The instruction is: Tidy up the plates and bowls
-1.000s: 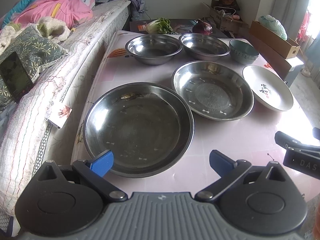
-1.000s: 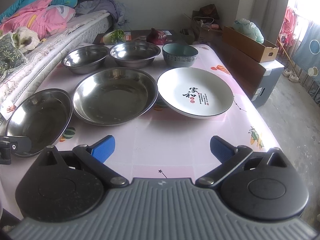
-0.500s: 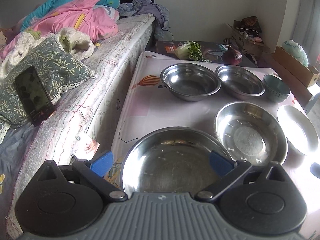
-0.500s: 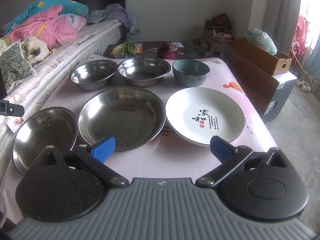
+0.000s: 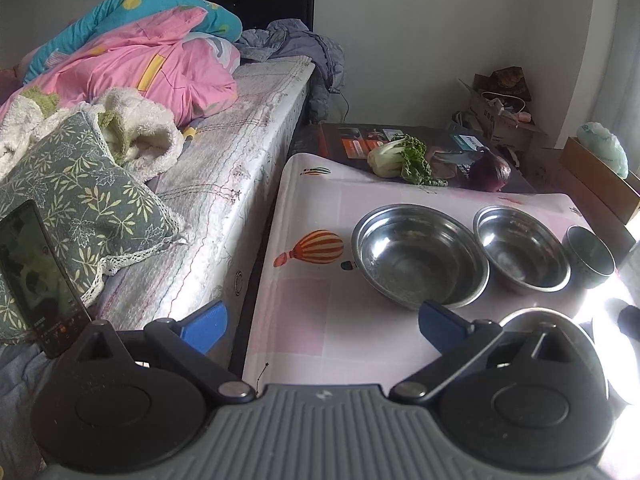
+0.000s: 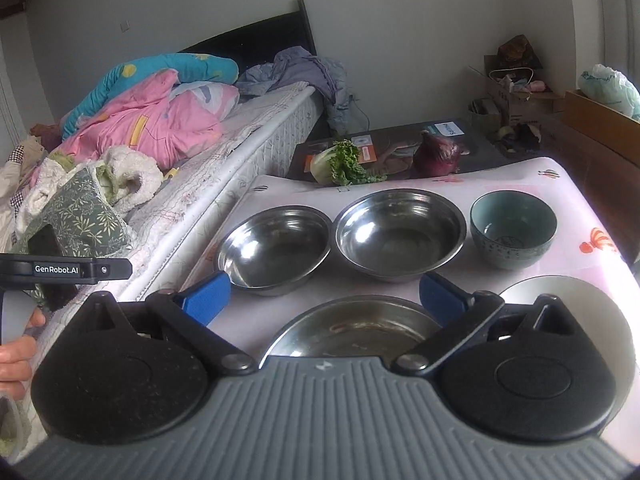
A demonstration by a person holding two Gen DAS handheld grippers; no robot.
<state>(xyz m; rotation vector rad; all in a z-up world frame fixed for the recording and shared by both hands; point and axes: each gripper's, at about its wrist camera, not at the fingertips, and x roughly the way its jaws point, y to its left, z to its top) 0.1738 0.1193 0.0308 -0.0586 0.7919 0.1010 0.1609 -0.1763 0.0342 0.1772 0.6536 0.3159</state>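
Both tongs, the left tongs [image 5: 320, 326] and right tongs [image 6: 324, 294], have lifted back from the table [image 5: 320, 216], gaping and empty, so the steel bowls [image 6: 276, 250] at twelve o'clock remain unstacked and sorting hasn't begun.

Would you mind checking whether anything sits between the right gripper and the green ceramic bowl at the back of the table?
Nothing visible blocks it. The right gripper is open above the near steel pan; bare tablecloth lies before the green ceramic bowl, with a steel bowl beside it.
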